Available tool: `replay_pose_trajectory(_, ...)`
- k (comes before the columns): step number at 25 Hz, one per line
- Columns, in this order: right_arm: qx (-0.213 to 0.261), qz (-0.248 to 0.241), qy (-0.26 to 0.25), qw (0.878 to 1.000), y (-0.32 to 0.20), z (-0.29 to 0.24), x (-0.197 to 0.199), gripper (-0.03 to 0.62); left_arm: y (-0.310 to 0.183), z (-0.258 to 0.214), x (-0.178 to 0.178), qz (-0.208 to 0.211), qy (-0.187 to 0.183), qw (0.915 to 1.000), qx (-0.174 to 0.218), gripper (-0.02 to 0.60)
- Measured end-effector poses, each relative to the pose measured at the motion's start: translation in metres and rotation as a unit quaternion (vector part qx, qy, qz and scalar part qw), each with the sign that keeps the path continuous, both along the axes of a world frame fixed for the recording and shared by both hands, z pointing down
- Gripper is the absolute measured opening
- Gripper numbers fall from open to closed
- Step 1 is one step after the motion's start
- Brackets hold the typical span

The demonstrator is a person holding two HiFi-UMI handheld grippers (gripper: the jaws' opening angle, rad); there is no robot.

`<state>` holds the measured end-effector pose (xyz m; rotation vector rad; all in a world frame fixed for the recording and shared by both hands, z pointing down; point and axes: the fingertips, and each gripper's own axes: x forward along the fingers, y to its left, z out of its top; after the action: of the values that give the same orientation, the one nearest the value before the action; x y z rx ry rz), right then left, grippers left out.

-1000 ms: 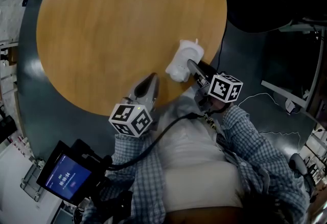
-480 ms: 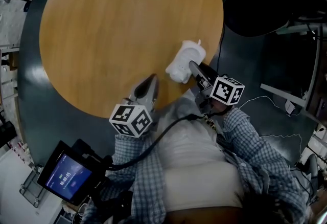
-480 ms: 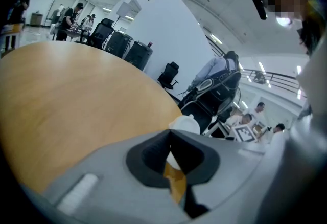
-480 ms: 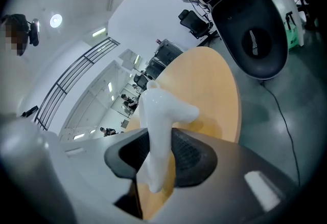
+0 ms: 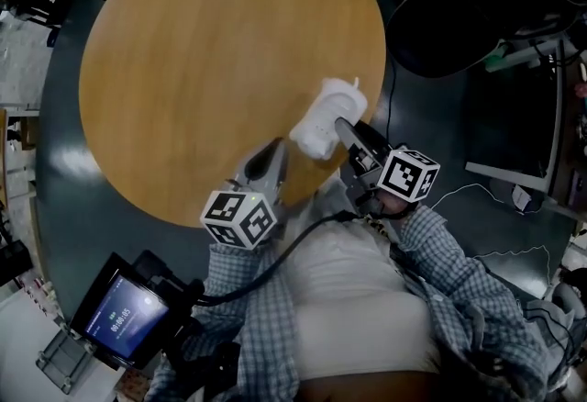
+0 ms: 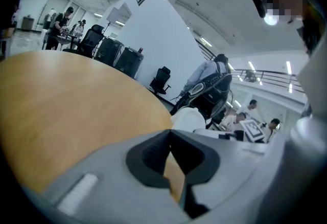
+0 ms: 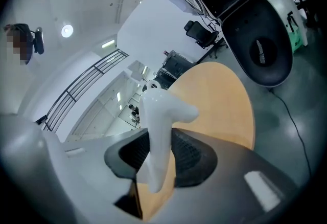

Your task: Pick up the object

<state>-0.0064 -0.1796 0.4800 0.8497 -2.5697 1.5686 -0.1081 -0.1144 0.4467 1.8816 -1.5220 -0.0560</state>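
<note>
Head view: white moulded plastic object (image 5: 323, 120) right of centre, over the round wooden table (image 5: 183, 70) near its right edge, pinched by the right gripper (image 5: 344, 129). Left gripper (image 5: 273, 148) just below-left of it.
Left gripper view: tips pressed together, nothing between.
Right gripper view: pads clamp the object's narrow stem, centre frame.

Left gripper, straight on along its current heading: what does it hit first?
Probably the wooden table just past its tips; the white object sits slightly right of that line, depth unclear.
</note>
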Motion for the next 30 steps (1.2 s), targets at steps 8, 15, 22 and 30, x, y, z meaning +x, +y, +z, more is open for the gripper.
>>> replay_pose_trajectory(8, 0.031, 0.013, -0.048, 0.998, -0.005, -0.05, -0.004, 0.13, -0.005, -0.02, -0.01, -0.01, -0.01, 0.9994, 0.032, 0.003)
replay_pose_trajectory(15, 0.06, 0.004, -0.105, 0.993, -0.01, -0.092, -0.009, 0.13, -0.01, -0.032, -0.008, -0.017, -0.024, 0.9984, 0.048, 0.003)
replay_pose_trajectory(22, 0.077, -0.01, -0.131, 0.988, -0.011, -0.113, -0.012, 0.13, -0.012, -0.036, -0.004, -0.02, -0.027, 0.9979, 0.054, 0.003)
replay_pose_trajectory(30, 0.081, -0.013, -0.135, 0.987, -0.009, -0.116, -0.012, 0.13, -0.01, -0.035, 0.0, -0.017, -0.026, 0.998, 0.055, 0.003)
